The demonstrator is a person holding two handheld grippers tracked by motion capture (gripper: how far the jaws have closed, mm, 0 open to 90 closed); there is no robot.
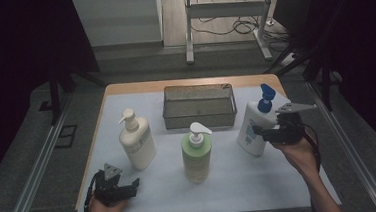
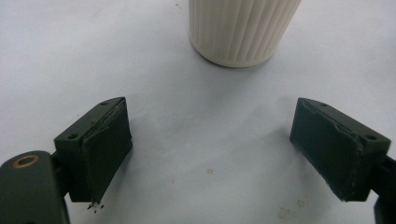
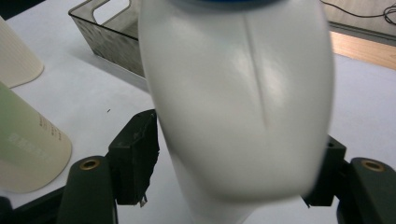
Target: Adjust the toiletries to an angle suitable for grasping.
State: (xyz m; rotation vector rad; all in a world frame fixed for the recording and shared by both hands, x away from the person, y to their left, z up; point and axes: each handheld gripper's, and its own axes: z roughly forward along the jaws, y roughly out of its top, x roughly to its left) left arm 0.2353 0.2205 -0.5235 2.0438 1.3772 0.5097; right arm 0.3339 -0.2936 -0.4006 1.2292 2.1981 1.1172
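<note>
Right claw (image 1: 259, 131) is clamped across the lower body of the white bottle with the blue pump (image 1: 254, 126); in the right gripper view both pads sit against the bottle's sides, one either side of the body. The bottle is tilted, leaning toward the mesh basket (image 1: 199, 105), and is located just to the right of the basket's front right corner, over the bench (image 1: 231, 183); whether its base touches the bench cannot be told. Green pump bottle (image 1: 197, 153) stands upright in front of the basket, about centred on it. Cream pump bottle (image 1: 136, 139) stands upright to the front left of the basket. Left claw (image 1: 133, 182) is low, well in front of the basket at left, jaws wide apart with nothing between them, pointing at the cream bottle's base.
</note>
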